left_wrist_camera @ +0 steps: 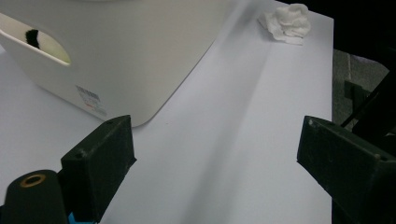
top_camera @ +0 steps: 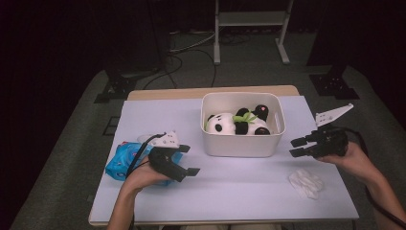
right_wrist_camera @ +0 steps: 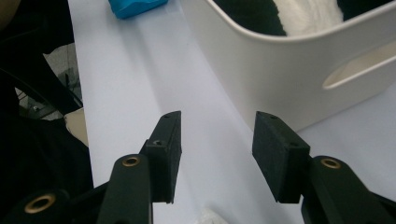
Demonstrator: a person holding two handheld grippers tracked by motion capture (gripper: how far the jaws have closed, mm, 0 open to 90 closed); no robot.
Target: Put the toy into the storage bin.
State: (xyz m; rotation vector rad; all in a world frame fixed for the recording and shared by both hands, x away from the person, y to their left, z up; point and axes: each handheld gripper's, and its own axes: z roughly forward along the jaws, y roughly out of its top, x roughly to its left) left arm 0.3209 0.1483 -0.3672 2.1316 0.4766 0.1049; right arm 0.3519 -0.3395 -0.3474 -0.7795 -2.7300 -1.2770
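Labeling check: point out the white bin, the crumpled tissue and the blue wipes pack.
white bin (top_camera: 239, 143): high view, front wall.
crumpled tissue (top_camera: 306, 183): high view, middle of the wad.
blue wipes pack (top_camera: 119, 162): high view, top face left of the left hand.

Smooth matt plastic bin (top_camera: 242, 143), plush panda (top_camera: 229, 123), crumpled paper tissue (top_camera: 306, 183), glossy blue packet (top_camera: 120, 160)

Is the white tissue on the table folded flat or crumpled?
Crumpled. The white tissue lies as a bunched, wrinkled wad on the table, below the right gripper.
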